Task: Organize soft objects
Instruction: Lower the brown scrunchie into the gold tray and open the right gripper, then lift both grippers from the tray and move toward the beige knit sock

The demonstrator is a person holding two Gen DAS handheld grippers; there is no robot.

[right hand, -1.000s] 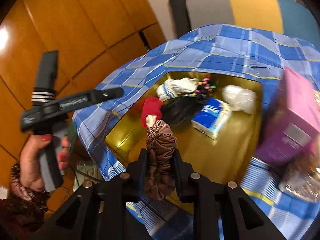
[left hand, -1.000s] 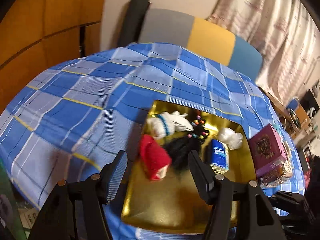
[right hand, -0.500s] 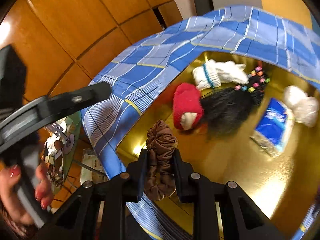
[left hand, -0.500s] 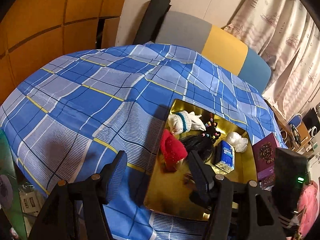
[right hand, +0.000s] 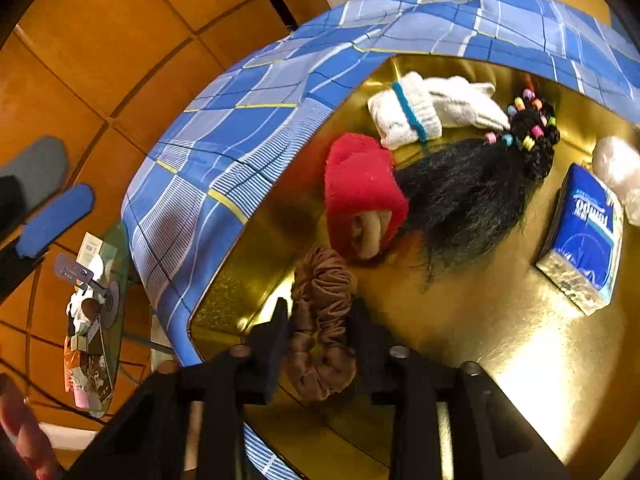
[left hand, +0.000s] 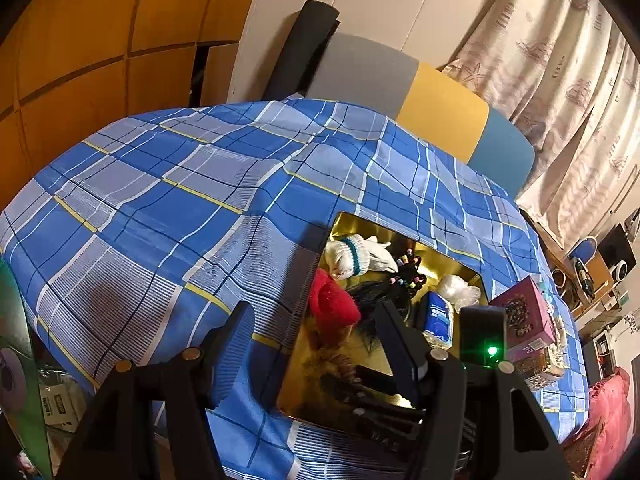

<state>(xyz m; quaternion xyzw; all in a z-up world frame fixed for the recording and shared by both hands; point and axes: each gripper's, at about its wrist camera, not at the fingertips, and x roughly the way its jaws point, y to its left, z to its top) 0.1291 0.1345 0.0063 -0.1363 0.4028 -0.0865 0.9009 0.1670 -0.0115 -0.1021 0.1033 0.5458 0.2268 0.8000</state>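
Note:
A brown scrunchie (right hand: 324, 320) lies on the gold tray (right hand: 500, 340) near its front left corner. My right gripper (right hand: 320, 328) straddles it; its jaws are opening, and gaps show beside the fabric. Beyond it in the tray lie a red knit hat (right hand: 360, 176), a white glove (right hand: 420, 112) with a teal band, and a black hairpiece (right hand: 472, 192) with coloured beads. My left gripper (left hand: 312, 316) hangs open and empty over the left rim of the tray (left hand: 344, 216), above the plaid cloth (left hand: 180, 208).
A blue tissue pack (right hand: 584, 232) and a clear plastic bag (right hand: 616, 168) sit at the tray's right side. A purple box (left hand: 524, 316) stands on the cloth right of the tray. A padded headboard (left hand: 400, 92) and curtains lie beyond; a cluttered glass side table (right hand: 96, 320) sits lower left.
My right gripper has come down into the tray with the scrunchie, and its jaws have spread apart. My left gripper has drifted left, off the tray and over the cloth.

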